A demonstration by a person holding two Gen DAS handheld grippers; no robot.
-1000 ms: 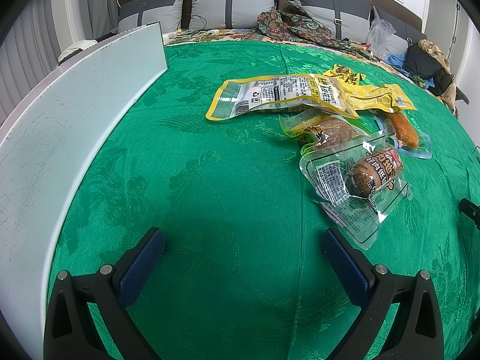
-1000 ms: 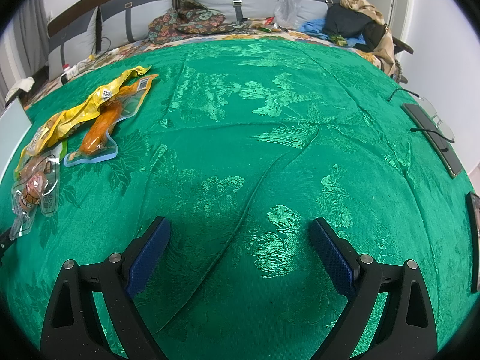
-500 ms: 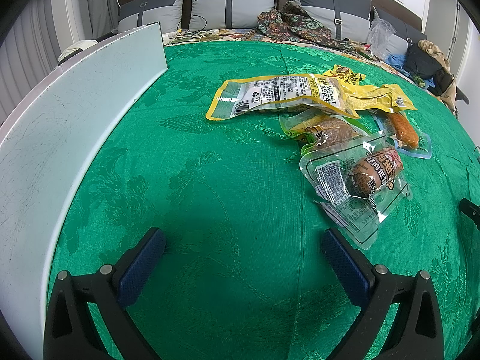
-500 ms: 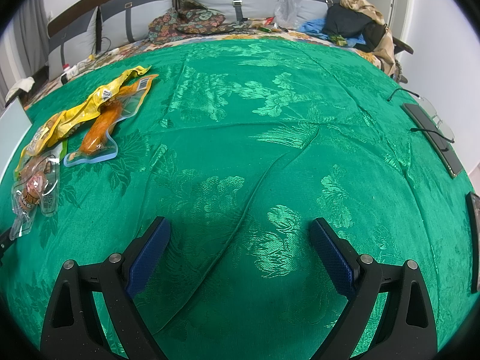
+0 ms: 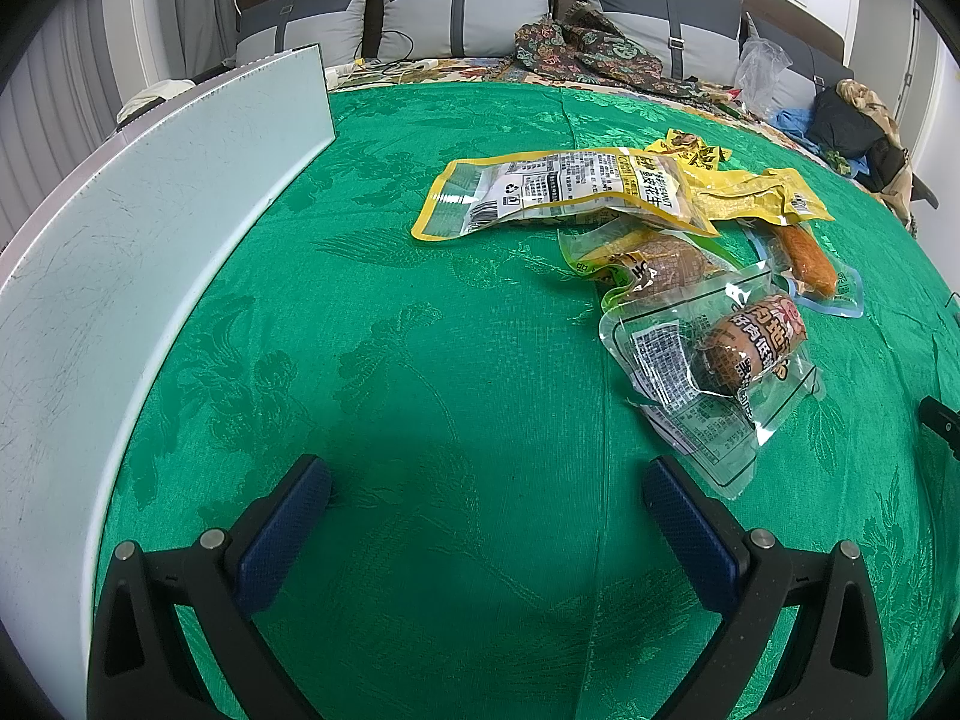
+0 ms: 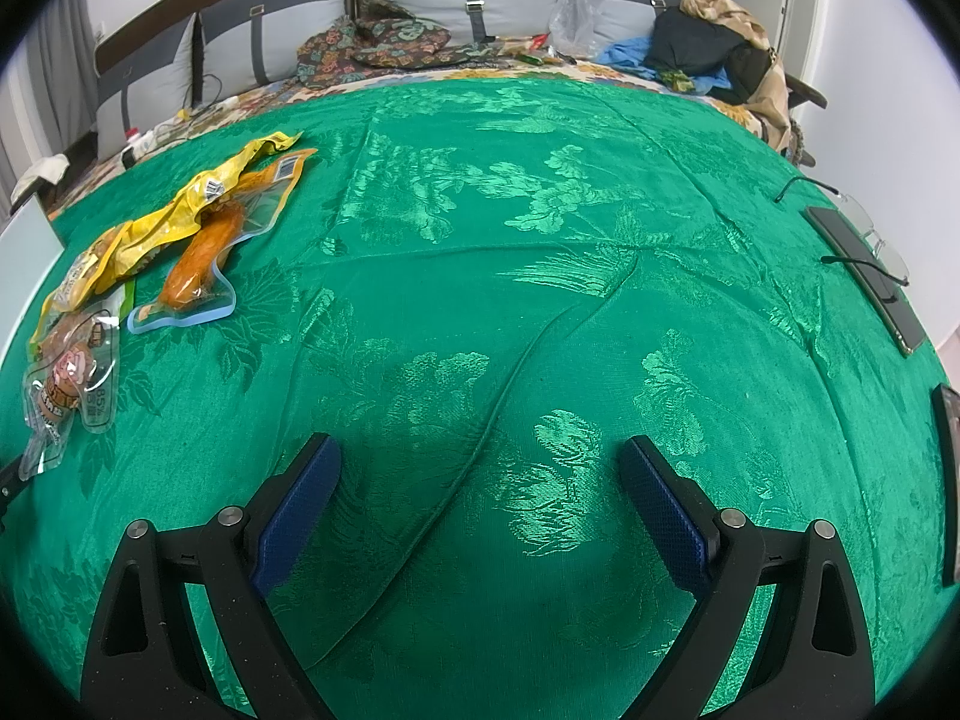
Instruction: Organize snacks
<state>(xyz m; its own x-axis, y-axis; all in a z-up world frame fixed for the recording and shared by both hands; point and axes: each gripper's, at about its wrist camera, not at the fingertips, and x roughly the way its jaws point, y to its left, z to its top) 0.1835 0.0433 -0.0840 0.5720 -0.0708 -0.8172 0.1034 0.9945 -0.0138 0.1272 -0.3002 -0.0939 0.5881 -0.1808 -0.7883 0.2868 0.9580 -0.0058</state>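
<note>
Several snack packs lie in a loose pile on the green cloth. In the left wrist view a yellow-edged peanut bag (image 5: 570, 189) lies farthest, a brown tofu pack (image 5: 648, 267) sits below it, a clear sausage pack (image 5: 720, 360) is nearest, and an orange sausage pack (image 5: 807, 258) lies at the right. My left gripper (image 5: 486, 501) is open over bare cloth, left of the clear sausage pack. In the right wrist view the orange sausage pack (image 6: 201, 258) and clear sausage pack (image 6: 69, 384) lie far left. My right gripper (image 6: 480, 471) is open over bare cloth.
A pale white board (image 5: 120, 228) stands along the left edge of the cloth. A dark phone (image 6: 864, 276), glasses (image 6: 888, 252) and another dark device (image 6: 948, 480) lie at the right edge. Pillows (image 5: 462, 12) and piled clothes (image 6: 714, 42) line the back.
</note>
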